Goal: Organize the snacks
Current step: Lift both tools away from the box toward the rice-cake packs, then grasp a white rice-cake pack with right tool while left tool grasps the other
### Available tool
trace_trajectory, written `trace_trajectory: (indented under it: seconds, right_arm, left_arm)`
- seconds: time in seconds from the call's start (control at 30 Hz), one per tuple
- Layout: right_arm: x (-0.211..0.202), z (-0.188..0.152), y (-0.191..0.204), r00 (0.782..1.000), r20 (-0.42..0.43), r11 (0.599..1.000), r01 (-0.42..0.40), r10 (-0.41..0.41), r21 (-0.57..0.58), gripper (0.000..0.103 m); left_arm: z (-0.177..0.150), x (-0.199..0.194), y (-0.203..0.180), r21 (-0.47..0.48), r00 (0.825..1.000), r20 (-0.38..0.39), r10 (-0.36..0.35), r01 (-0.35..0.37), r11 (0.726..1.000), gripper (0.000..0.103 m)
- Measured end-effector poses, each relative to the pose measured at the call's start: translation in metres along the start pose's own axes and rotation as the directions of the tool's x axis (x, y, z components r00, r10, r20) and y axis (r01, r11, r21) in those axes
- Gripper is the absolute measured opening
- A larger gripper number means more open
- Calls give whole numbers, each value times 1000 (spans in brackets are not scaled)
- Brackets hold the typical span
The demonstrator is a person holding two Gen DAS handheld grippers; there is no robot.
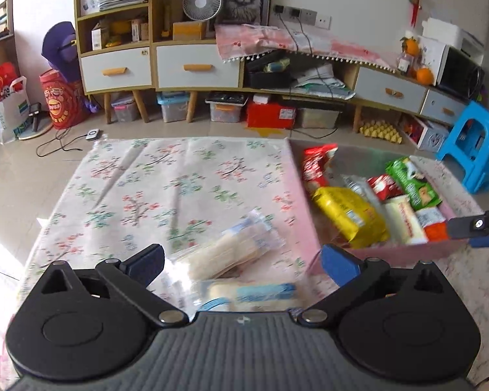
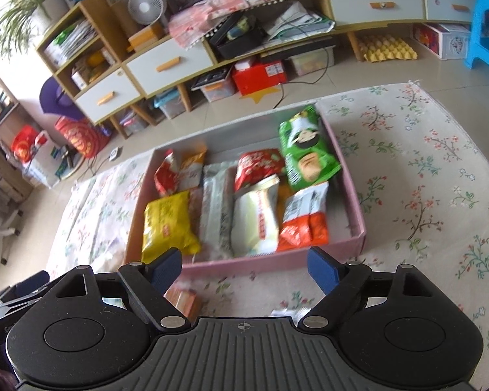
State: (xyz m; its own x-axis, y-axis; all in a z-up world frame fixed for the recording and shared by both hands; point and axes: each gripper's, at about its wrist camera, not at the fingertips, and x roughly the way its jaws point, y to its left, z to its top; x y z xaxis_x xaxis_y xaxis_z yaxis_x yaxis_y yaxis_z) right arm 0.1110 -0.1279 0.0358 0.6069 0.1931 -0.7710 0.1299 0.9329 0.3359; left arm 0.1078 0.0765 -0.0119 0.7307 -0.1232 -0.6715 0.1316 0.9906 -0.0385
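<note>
Hovering over two clear cracker packs while the pink box waits to the right.
Floral cloth (image 1: 185, 176) first: the left gripper (image 1: 243, 262), jaws spread wide and empty, should drop squarely over the nearer cracker pack (image 1: 251, 293), closing across its short side so the wrapper does not slip, then carry it to the pink box (image 2: 348, 195). Only the right view, its right gripper (image 2: 244, 265) also wide open and empty, shows the yellow bag (image 2: 168, 224) and orange-and-white packet (image 2: 304, 218) filling the box's near side, and a small orange packet (image 2: 187, 299) outside it.
</note>
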Motion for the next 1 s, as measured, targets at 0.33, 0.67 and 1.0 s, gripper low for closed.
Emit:
trace_trajectory:
  seconds: [0.33,0.67,1.0]
  right_arm:
    - [5,-25,36,1000,-17,991,-10,8,-133,86]
    - [20,-51,85,996,-23,937,-85,82,-340,86]
    - [53,-86,157,967,-138,720,-251,213,-648,86]
  left_arm:
    - [-21,-2,50,40,995,-42,88,-86,995,103]
    - [-32,8,90,-25,992,-66,106,-107,994,102]
    - [-24,17,117,-150,996,-55,65,-73,986,100]
